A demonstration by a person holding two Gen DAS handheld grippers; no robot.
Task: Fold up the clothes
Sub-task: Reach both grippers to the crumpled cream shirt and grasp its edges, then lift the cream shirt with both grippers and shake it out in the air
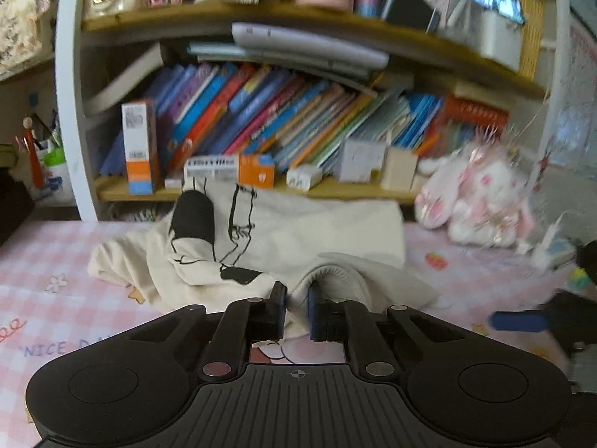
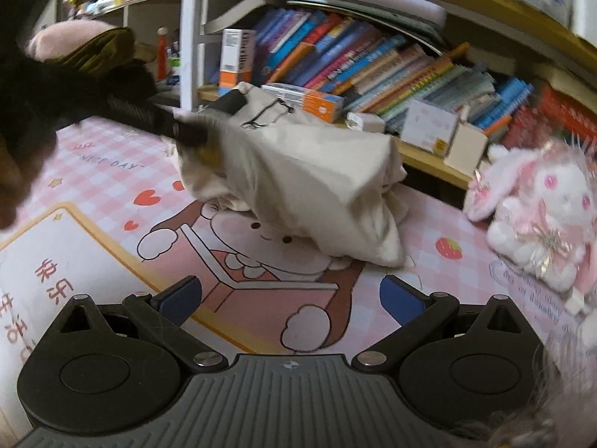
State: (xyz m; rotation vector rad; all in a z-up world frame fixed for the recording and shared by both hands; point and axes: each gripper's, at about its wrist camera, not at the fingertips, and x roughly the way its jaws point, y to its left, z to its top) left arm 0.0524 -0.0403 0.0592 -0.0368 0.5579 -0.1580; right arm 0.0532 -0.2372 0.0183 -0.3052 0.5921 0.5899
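Note:
A cream garment (image 1: pixel 298 231) with black printed lines lies crumpled on the pink checked mat (image 1: pixel 74 261), close to the bookshelf. My left gripper (image 1: pixel 297 313) is shut on a fold of the cream cloth by the ribbed collar (image 1: pixel 335 272). In the right wrist view the same left gripper (image 2: pixel 183 130) holds one edge of the garment (image 2: pixel 306 171) raised, so the cloth drapes down from it in a tent shape. My right gripper (image 2: pixel 291 300) stands open over the cartoon print on the mat (image 2: pixel 112 186), short of the garment, with nothing between its fingers.
A bookshelf (image 1: pixel 261 194) with leaning books (image 1: pixel 283 119) and small boxes (image 1: pixel 257 173) stands right behind the garment. A pink-and-white plush rabbit (image 2: pixel 541 209) sits on the mat at the right. A pen cup (image 1: pixel 52 164) is at the far left.

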